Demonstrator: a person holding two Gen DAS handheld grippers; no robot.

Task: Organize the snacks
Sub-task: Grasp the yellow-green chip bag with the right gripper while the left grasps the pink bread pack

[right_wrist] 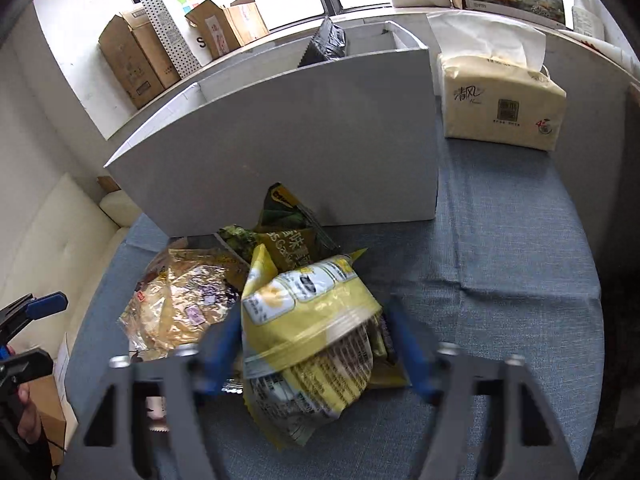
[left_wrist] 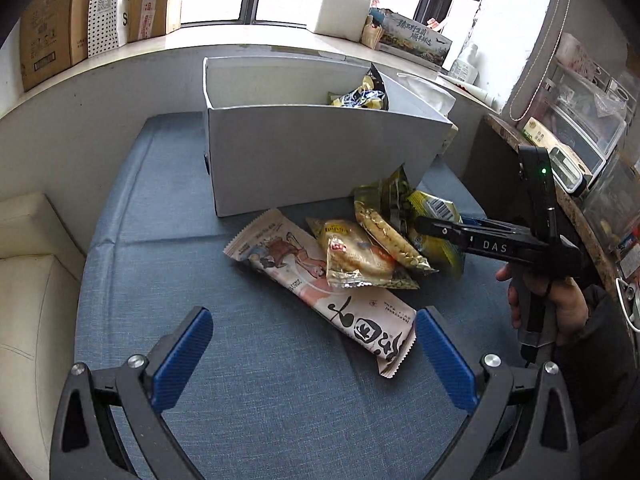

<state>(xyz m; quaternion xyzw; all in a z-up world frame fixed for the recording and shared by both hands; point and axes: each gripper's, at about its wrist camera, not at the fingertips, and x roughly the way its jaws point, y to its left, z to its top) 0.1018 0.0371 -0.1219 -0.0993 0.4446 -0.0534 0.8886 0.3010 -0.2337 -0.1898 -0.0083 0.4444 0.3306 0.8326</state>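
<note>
A pile of snack packets lies on the blue cloth table in front of a white box point(left_wrist: 312, 152). A long white illustrated packet point(left_wrist: 320, 288) lies nearest my left gripper point(left_wrist: 314, 326), which is open and empty just above its near end. A clear-wrapped pastry point(left_wrist: 356, 256) and a yellow packet point(left_wrist: 434, 208) lie behind. In the right wrist view, my right gripper point(right_wrist: 314, 338) is open, its blurred jaws on either side of the yellow packet point(right_wrist: 312, 332). The white box point(right_wrist: 280, 152) holds a dark packet point(right_wrist: 326, 42).
A tissue pack point(right_wrist: 500, 100) stands right of the box. Cardboard boxes point(left_wrist: 52, 32) sit on the window sill. A cream sofa point(left_wrist: 28, 280) is at the left. A cluttered counter point(left_wrist: 580, 152) is at the right.
</note>
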